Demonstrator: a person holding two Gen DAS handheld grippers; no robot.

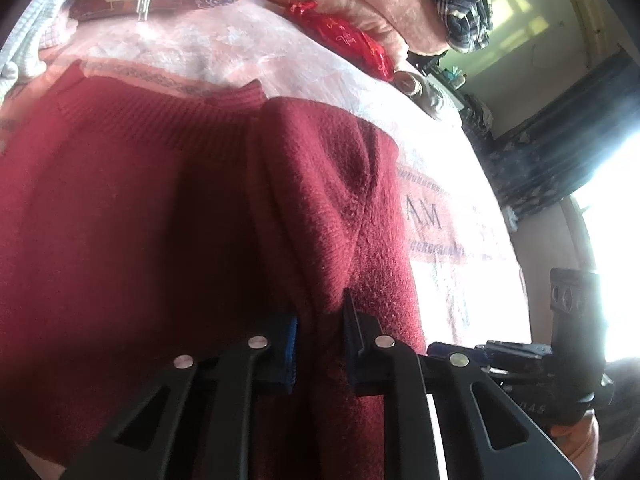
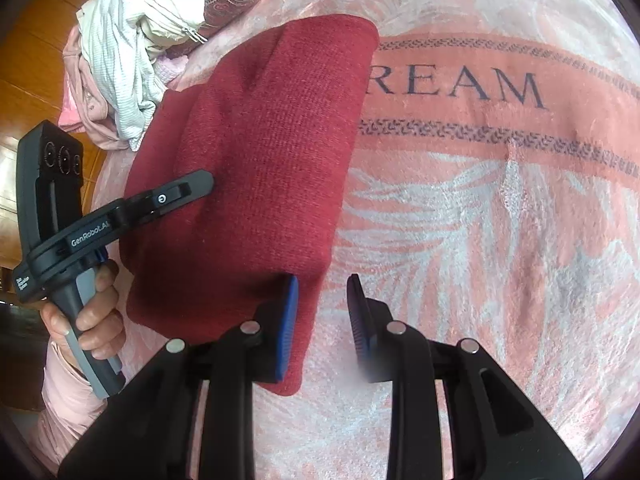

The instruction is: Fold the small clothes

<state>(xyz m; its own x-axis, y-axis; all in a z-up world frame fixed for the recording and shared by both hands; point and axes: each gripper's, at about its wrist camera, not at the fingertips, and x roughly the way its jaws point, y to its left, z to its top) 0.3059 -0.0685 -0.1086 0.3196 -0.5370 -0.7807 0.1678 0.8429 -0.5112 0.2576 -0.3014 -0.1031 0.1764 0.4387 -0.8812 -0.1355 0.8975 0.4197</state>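
A dark red knitted garment point(image 2: 256, 168) lies folded on a pink blanket point(image 2: 480, 240) printed with "REAM". In the left wrist view the garment point(image 1: 180, 208) fills most of the frame, with a fold of it rising between my left gripper's point(image 1: 320, 344) jaws; the jaws stand a little apart around the cloth. In the right wrist view my right gripper point(image 2: 322, 328) is open at the garment's near right edge, its left pad point(image 2: 290, 328) over the cloth, its right pad over the blanket. The left gripper's body point(image 2: 120, 216) rests over the garment's left side.
A heap of white, pink and patterned clothes point(image 2: 136, 40) lies at the blanket's far left. A red wrapped packet point(image 1: 352, 40) and a plaid cloth point(image 1: 460, 0) lie at the far end. A wooden floor point(image 2: 36, 60) shows left of the bed.
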